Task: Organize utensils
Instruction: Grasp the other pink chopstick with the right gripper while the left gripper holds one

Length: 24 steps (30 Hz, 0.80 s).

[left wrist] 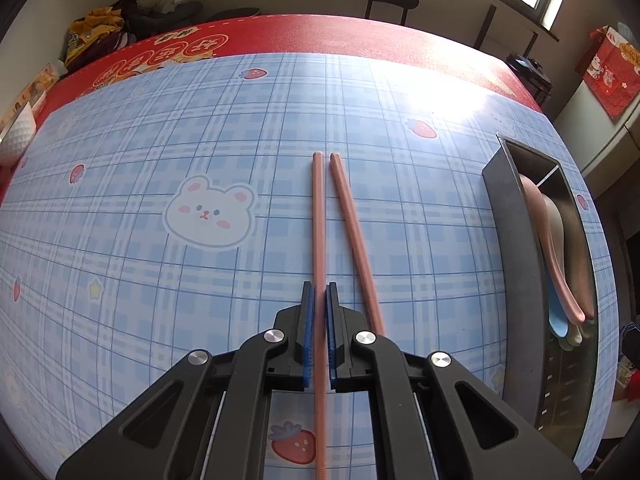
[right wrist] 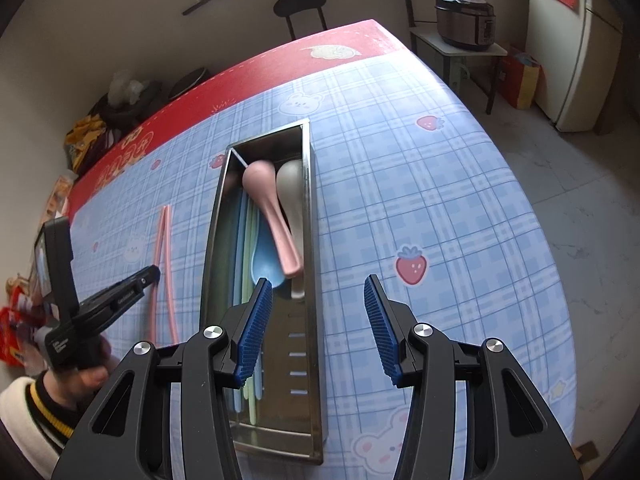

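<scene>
Two pink chopsticks lie on the blue plaid tablecloth. My left gripper [left wrist: 320,300] is shut on the left pink chopstick [left wrist: 318,216], which runs between its blue pads; the second pink chopstick [left wrist: 354,240] lies just to its right. A steel utensil tray [right wrist: 310,216] holds a pink spoon [right wrist: 268,208], a white spoon [right wrist: 294,196], a blue spoon [right wrist: 264,260] and pale chopsticks. My right gripper [right wrist: 318,292] is open and empty above the tray's near end. The tray also shows in the left wrist view [left wrist: 516,240]. The left gripper [right wrist: 150,274] shows at the chopsticks [right wrist: 164,248].
A red cloth strip [left wrist: 320,36] borders the table's far edge. A white bowl [left wrist: 16,132] sits at the far left. A black chair [right wrist: 302,8] stands behind the table. A rice cooker [right wrist: 466,18] stands on a side table at the right.
</scene>
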{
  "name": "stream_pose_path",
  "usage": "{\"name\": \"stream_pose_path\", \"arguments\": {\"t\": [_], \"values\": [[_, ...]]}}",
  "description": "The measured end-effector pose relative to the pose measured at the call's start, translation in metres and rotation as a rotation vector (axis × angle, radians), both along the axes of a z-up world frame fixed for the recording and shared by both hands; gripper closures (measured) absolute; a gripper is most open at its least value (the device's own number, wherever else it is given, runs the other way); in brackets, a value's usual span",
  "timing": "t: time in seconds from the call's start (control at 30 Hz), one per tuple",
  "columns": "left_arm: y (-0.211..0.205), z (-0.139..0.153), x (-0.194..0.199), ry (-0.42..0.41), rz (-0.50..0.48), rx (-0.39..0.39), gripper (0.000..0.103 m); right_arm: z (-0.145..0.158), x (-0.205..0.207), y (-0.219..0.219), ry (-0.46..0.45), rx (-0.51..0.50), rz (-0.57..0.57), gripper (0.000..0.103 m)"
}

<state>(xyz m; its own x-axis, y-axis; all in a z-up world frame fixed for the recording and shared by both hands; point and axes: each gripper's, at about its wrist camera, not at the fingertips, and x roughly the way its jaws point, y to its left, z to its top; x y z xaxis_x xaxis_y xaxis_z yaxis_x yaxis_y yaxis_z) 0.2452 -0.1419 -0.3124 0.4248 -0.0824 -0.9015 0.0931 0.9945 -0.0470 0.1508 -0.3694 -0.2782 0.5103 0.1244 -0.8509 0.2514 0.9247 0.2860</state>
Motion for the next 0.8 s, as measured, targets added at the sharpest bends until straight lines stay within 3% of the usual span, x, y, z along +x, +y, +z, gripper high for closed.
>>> {"name": "stream_pose_path", "arguments": {"t": [0.17, 0.37, 0.63, 0.8], "values": [[0.016, 0.003, -0.011, 0.013, 0.036, -0.036, 0.097, 0.008, -0.001, 0.006, -0.014, -0.026, -0.002, 0.056], [0.053, 0.025, -0.035, -0.037, 0.062, -0.066, 0.097, 0.011, 0.007, 0.030, -0.017, -0.049, 0.042, 0.056], [0.115, 0.052, -0.068, -0.096, 0.120, -0.084, 0.097, 0.022, 0.039, 0.104, -0.071, -0.086, 0.213, 0.056], [0.152, 0.062, -0.082, -0.125, 0.165, -0.083, 0.097, 0.009, 0.067, 0.158, -0.061, -0.149, 0.330, 0.056]]}}
